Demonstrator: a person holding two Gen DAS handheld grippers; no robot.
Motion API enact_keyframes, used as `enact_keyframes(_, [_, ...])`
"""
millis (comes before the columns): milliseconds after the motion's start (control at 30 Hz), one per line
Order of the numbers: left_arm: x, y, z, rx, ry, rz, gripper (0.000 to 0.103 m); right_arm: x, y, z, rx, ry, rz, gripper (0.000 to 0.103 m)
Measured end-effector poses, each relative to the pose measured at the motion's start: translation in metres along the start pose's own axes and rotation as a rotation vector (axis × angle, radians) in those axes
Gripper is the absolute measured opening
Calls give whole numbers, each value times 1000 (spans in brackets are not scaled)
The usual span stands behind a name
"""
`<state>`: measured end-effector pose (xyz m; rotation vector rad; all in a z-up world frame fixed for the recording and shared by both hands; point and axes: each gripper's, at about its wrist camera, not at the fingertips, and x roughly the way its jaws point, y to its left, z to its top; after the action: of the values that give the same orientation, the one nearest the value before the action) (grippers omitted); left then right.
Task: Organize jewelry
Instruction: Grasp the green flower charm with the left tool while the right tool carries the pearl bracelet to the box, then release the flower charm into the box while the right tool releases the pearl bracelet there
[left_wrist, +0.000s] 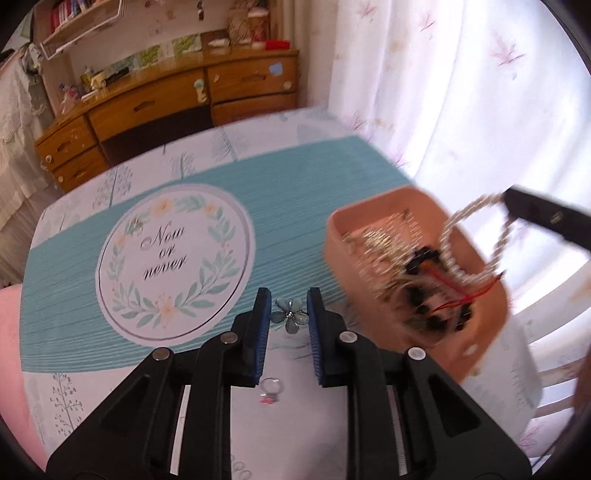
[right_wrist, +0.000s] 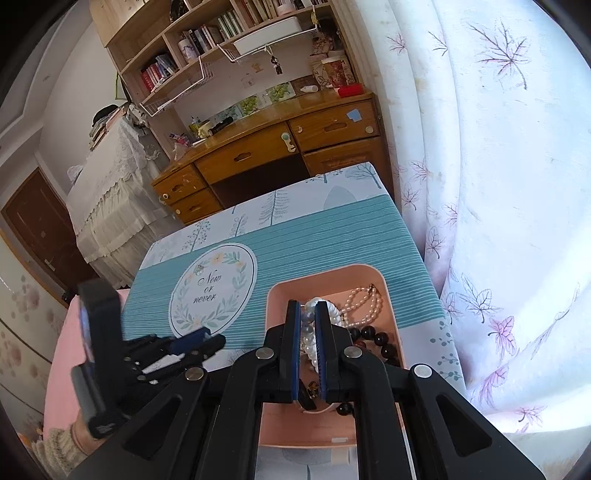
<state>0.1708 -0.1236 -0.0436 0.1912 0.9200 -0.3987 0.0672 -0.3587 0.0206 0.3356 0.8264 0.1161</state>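
A pink tray (left_wrist: 369, 218) (right_wrist: 325, 275) sits on the table's right side and holds several bracelets and necklaces. My right gripper (right_wrist: 307, 314) is shut on a white pearl bracelet (right_wrist: 334, 314) and holds it over the tray; in the left wrist view the bracelet (left_wrist: 454, 258) hangs from the black right gripper (left_wrist: 535, 214). My left gripper (left_wrist: 289, 299) is open, its pads on either side of a pale blue flower brooch (left_wrist: 290, 315) lying on the tablecloth. A small ring with a pink charm (left_wrist: 270, 387) lies between the left fingers, nearer the camera.
The table wears a teal and white cloth with a round "Now or never" print (left_wrist: 173, 258). A white curtain (right_wrist: 498, 184) hangs close on the right. A wooden desk (right_wrist: 277, 147) with shelves stands beyond the table. The left gripper (right_wrist: 195, 341) shows at the table's near left.
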Motion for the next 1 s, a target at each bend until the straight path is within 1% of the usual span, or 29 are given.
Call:
enact_keyframes(133, [-25, -28, 17, 39, -67, -56, 17, -8, -2, -2, 3, -19, -15, 7])
enact_keyframes(200, [-31, -44, 23, 59, -83, -76, 17, -15, -4, -3, 2, -37, -32, 7])
enact_keyframes(333, [-25, -70, 27, 87, -76, -101, 17, -20, -10, -2, 7, -62, -66, 7])
enact_keyframes(400, [-18, -78, 26, 95, -73, -89, 17, -22, -14, 0, 9, -73, -79, 7])
enact_keyframes(467, [-10, -83, 23, 95, -69, -74, 17, -21, -17, 3, 8, -81, -91, 7])
enact_keyframes(600, [-4, -83, 16, 70, -53, -93, 19, -7, -21, 13, 2, -60, -95, 7])
enact_keyframes(633, [-4, -83, 14, 72, -55, -95, 23, -2, -21, 15, -3, -49, -92, 7])
enact_keyframes(667, [-5, -80, 12, 73, -59, -96, 37, 3, -19, 17, -8, -41, -88, 7])
enact_keyframes(700, [-6, -78, 10, 72, -63, -95, 48, 8, -16, 18, -16, -32, -80, 7])
enact_keyframes(733, [-10, -75, 7, 63, -75, -86, 65, 12, -13, 19, -27, -24, -71, 7])
enact_keyframes(767, [-14, -71, 5, 53, -86, -80, 71, 19, -7, 20, -38, -13, -63, 7])
enact_keyframes(833, [-19, -64, 1, 32, -93, -74, 71, 25, 0, 20, -43, 1, -62, 9])
enact_keyframes(900, [-22, -55, -3, 10, -80, -58, 71, 30, 7, 17, -33, 17, -44, 12])
enact_keyframes(967, [-28, -45, -8, -17, -76, -47, 71, 33, 12, 15, -21, 26, -32, 18])
enact_keyframes(1000, [-31, -40, -12, -32, -76, -43, 71, 33, 16, 13, -20, 25, -26, 18])
